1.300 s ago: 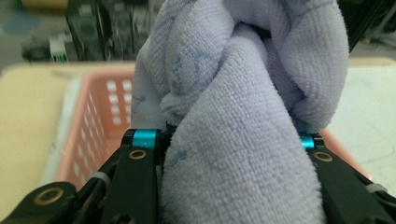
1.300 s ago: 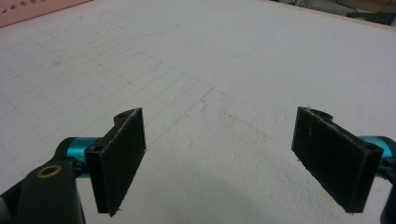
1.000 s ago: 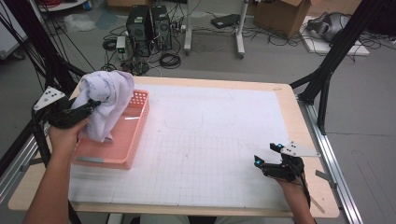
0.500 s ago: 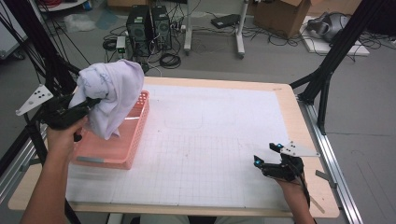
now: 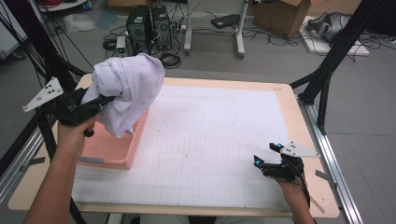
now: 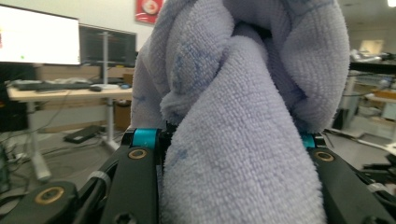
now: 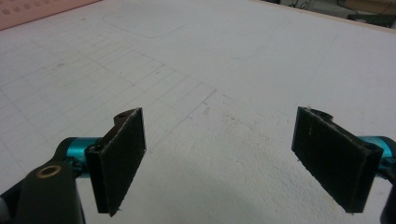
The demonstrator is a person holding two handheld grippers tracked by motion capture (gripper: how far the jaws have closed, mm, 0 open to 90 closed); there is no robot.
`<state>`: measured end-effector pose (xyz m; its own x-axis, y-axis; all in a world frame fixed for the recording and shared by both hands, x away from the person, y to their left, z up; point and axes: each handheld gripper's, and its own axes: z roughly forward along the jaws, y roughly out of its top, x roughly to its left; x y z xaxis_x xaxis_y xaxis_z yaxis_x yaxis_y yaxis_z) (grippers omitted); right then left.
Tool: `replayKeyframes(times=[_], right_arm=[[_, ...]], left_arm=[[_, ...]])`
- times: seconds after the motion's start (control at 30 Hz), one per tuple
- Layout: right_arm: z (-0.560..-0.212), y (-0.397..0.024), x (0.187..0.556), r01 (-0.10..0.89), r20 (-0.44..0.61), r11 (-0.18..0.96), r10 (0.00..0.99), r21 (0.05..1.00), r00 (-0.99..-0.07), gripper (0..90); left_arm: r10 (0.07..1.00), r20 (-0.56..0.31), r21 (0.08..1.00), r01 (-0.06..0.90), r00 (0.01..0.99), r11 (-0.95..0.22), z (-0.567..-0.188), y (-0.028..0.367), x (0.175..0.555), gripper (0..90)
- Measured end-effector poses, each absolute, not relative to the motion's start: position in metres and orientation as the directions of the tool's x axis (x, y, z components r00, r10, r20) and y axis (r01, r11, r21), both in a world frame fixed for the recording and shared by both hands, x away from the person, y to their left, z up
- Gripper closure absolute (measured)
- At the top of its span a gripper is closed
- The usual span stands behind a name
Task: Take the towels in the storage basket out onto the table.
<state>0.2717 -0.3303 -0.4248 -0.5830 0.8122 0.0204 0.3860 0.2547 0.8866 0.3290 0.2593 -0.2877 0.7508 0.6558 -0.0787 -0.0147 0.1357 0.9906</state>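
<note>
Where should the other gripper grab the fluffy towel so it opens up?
Probably the towel's loose lower end, hanging over the pink basket. The right gripper, its fingers open, could come from the table side, because the left gripper already clamps the bunched top.

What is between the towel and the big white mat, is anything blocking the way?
Nothing visible blocks it. The left tool holds the towel up above the pink basket, and the white mat beside it lies bare. The right tool rests open near the mat's right edge, apart.
</note>
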Motion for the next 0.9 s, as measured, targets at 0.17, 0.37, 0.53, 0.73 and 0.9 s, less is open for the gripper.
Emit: replayKeyframes(times=[0.17,0.37,0.53,0.73,0.9], right_arm=[[-0.425,-0.330,0.272,0.386,0.021,0.255,0.812,0.887,-0.583,16.6],[-0.425,-0.331,0.272,0.388,0.023,0.254,0.811,0.886,-0.584,16.6],[-0.425,-0.331,0.272,0.384,0.020,0.255,0.811,0.887,-0.585,16.5],[-0.425,-0.333,0.272,0.389,0.025,0.251,0.813,0.887,-0.582,16.6],[-0.426,-0.333,0.273,0.391,0.027,0.252,0.812,0.885,-0.584,16.6]], left_arm=[[0.604,-0.060,0.993,-0.016,0.794,0.120,-0.283,0.232,0.330,58.7],[0.529,-0.044,0.995,-0.013,0.847,0.104,-0.283,0.194,0.332,58.7],[0.475,-0.052,0.995,0.005,0.878,0.099,-0.290,0.160,0.336,58.6],[0.458,-0.078,0.996,0.045,0.886,0.082,-0.303,0.124,0.342,58.4],[0.492,-0.100,0.995,0.077,0.865,0.067,-0.320,0.094,0.348,58.2]])
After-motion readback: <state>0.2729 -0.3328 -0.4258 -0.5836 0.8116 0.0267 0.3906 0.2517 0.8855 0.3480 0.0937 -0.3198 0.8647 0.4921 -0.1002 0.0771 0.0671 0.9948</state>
